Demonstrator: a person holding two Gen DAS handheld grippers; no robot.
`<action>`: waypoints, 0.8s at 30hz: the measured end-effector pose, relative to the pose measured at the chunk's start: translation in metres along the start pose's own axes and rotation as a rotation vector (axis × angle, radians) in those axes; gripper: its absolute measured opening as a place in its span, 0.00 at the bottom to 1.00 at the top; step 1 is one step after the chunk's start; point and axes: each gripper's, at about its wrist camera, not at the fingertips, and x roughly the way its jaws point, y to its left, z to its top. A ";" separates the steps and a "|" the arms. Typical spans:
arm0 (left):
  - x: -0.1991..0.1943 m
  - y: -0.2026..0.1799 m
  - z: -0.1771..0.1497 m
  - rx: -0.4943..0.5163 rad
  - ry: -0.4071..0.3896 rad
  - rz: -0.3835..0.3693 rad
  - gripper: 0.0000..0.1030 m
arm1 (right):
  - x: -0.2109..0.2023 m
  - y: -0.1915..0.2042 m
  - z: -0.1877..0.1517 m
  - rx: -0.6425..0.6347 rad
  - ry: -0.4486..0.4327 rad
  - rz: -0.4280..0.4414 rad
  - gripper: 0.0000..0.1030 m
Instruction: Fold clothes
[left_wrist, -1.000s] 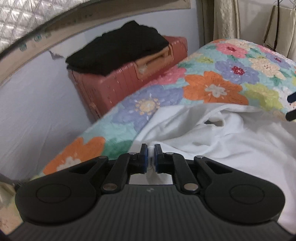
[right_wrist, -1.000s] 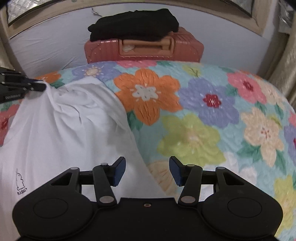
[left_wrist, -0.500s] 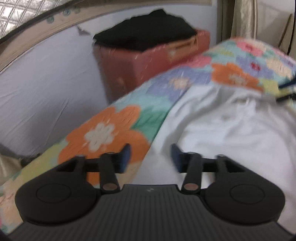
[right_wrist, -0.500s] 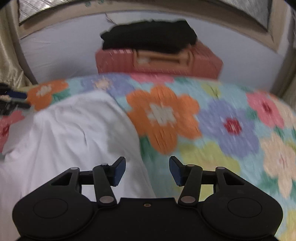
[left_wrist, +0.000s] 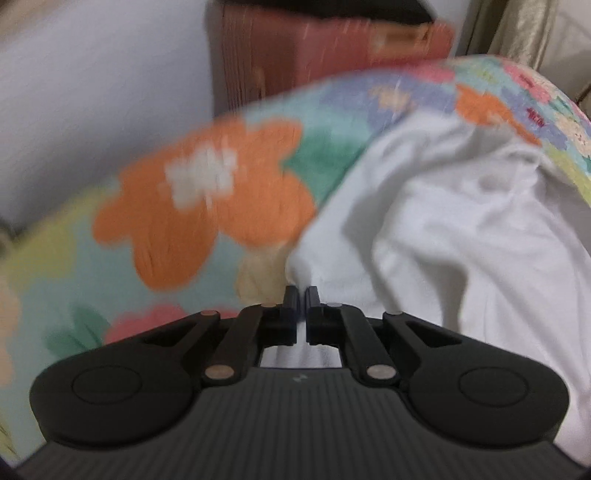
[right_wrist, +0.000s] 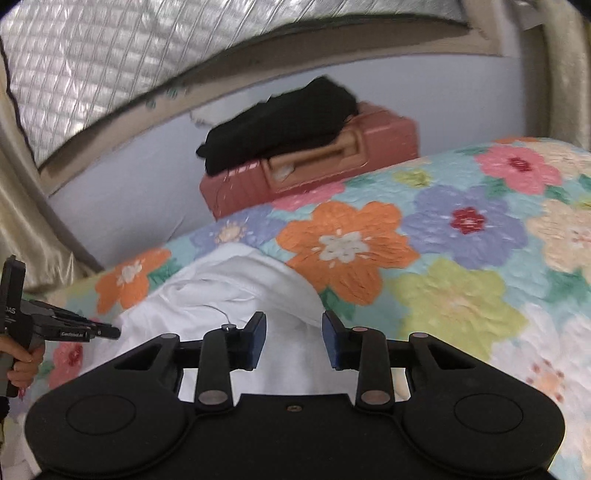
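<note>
Folding shirt (left_wrist: 461, 236), mid-step | L gripper (left_wrist: 301, 295) clenched on shirt edge, near quilt (left_wrist: 166, 206) side | R gripper (right_wrist: 293, 332) released, jaws apart over shirt's other edge | shirt rumpled on quilt | next: R needs to pinch its edge, then both carry fold across, prob.

White T-shirt (left_wrist: 461, 221) lies rumpled on my floral quilt (left_wrist: 207, 206), w/ soft folds & creases; its near-left edge is pinched btwn my left gripper's (left_wrist: 301, 295) fingers, rest spread flat to the right
</note>
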 end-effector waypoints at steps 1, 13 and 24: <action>-0.011 -0.005 0.006 0.007 -0.043 0.005 0.03 | -0.009 0.000 -0.001 0.005 -0.012 -0.014 0.37; -0.121 -0.050 0.115 -0.060 -0.370 -0.195 0.03 | -0.078 0.013 -0.014 -0.014 -0.179 -0.091 0.54; -0.139 -0.117 0.177 -0.102 -0.364 -0.470 0.03 | -0.065 -0.021 -0.033 -0.049 -0.121 -0.146 0.54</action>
